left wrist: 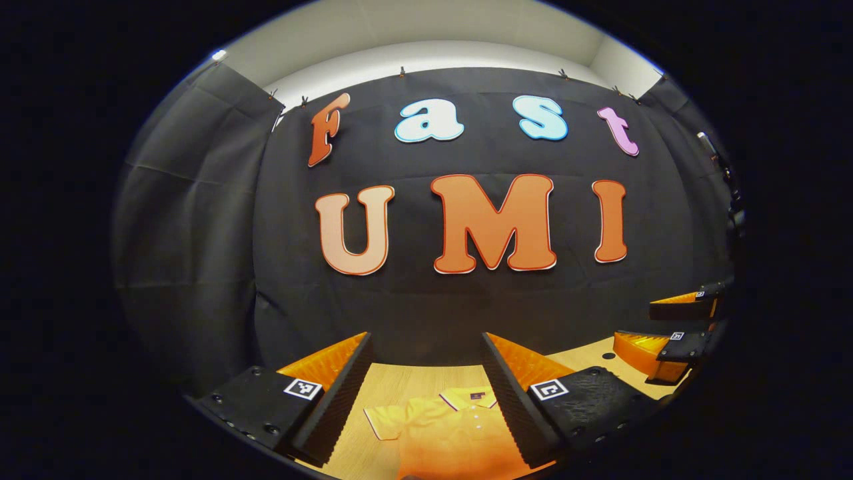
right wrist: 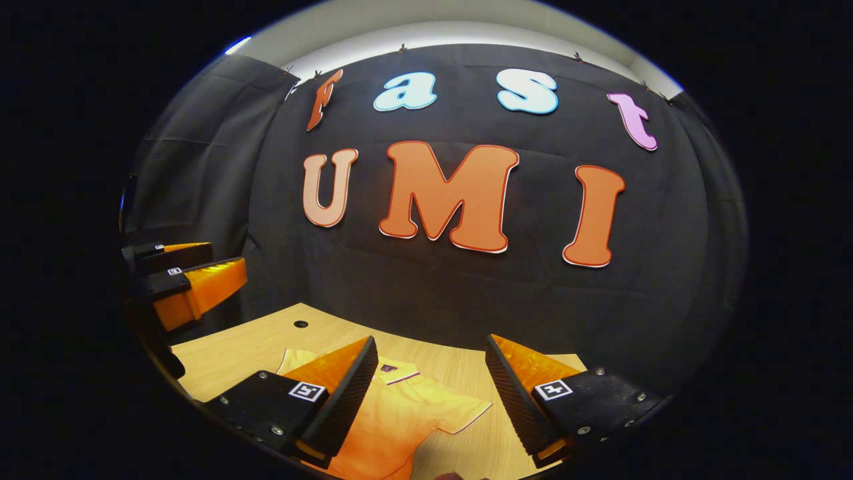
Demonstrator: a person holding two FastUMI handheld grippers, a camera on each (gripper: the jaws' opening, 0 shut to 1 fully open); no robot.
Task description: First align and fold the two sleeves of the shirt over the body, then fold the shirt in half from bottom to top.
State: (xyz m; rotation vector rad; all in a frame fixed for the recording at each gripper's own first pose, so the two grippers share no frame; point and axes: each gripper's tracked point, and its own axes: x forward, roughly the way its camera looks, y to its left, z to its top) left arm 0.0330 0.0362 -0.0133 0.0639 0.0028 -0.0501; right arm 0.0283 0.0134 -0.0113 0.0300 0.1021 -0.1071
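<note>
An orange-yellow polo shirt lies flat on the wooden table, collar toward the wall, with one short sleeve spread to the side. My left gripper hovers above it, open and holding nothing. In the right gripper view the shirt lies below with its other sleeve spread out. My right gripper is also open and holding nothing, raised over the collar. Each gripper appears in the other's view, open and off to the side: the right gripper and the left gripper.
A black cloth wall closes off the far side of the table just behind the shirt's collar. A small round hole sits in the tabletop near the back edge. Bare wood lies on both sides of the shirt.
</note>
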